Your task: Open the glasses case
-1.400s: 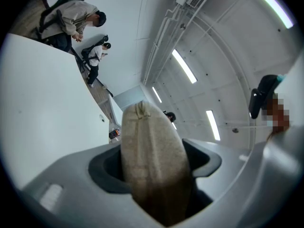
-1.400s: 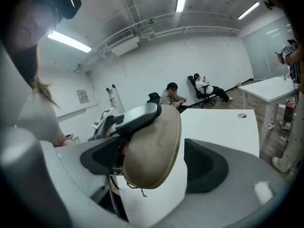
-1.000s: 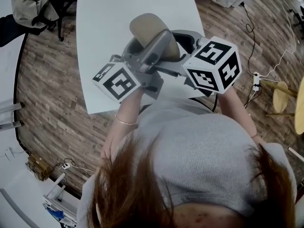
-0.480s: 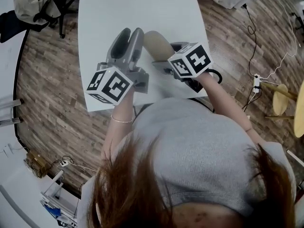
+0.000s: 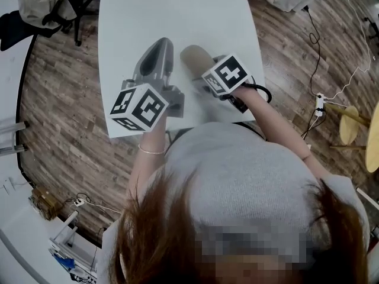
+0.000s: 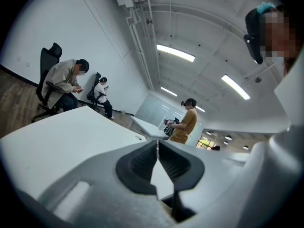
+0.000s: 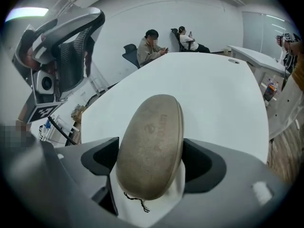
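Head view: white table [image 5: 177, 10] mostly bare, w/ open surface running from the grippers to the far end. Near edge lies just under both grippers; right edge curves in, left edge is straight. Wood floor [image 5: 65, 99] on both sides. At right, cables [image 5: 311, 37] trail over it, w/ a power strip [image 5: 320, 101] near a round stool [image 5: 349, 121]. Seated person [image 5: 38, 5] at far left, well apart from the work area.

Glasses case [image 7: 151, 127]: tan, oval, over the near-middle part of the table, long axis pointing far. Lid shut, seam visible along its right side, so contents not visible. Short dark thread [image 7: 133, 201] hangs at its near end. Cannot tell whether it rests on the table.

Right gripper [image 7: 152, 158]: jaws clamped on the sides of the case's near end.

Left gripper [image 5: 162, 43]: jaws have just closed, pads meeting, nothing btwn them. It sits just left of the case, w/ a narrow gap.

Second table [image 7: 256, 56] stands at far right.
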A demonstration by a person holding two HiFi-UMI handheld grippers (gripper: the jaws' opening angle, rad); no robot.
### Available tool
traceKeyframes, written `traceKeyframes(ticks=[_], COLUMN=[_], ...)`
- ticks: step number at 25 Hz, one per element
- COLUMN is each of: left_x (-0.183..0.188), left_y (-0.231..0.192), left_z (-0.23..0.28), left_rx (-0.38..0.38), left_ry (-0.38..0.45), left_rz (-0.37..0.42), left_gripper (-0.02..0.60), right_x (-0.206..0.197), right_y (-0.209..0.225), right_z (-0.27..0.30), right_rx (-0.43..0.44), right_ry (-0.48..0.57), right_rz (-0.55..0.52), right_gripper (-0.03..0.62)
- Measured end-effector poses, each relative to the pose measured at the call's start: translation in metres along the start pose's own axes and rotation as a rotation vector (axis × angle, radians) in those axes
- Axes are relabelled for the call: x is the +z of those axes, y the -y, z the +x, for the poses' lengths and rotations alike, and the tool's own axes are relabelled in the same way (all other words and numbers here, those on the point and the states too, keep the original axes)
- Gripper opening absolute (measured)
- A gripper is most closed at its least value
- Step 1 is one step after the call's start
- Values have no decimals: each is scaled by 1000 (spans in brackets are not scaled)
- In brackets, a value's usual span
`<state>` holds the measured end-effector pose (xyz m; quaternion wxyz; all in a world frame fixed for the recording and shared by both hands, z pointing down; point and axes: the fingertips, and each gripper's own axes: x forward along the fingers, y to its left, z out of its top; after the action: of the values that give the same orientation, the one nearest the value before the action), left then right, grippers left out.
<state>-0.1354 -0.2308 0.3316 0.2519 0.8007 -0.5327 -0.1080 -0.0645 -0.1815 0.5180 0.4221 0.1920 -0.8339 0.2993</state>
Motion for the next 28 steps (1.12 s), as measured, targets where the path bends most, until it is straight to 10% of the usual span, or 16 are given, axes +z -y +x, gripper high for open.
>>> traceKeyframes(ticks=[11, 17, 19, 28], left_x=[-2, 2, 5, 13], left_y=[3, 27, 39, 74], left_z=[-4, -1, -2, -4], left_rx=[-37, -79, -106, -156], left_ry=[-13, -28, -27, -4], left_rz=[21, 96, 116, 216], left_gripper=[25, 25, 25, 3], right_x=[14, 94, 113, 125], right_y=[7, -12, -19, -46], right_z=[-39, -136, -161, -192], right_rx=[-141, -227, -285, -259], right_ry=[152, 561, 698, 882], right_rz=[-61, -142, -200, -275], right_gripper=[475, 216, 25, 5])
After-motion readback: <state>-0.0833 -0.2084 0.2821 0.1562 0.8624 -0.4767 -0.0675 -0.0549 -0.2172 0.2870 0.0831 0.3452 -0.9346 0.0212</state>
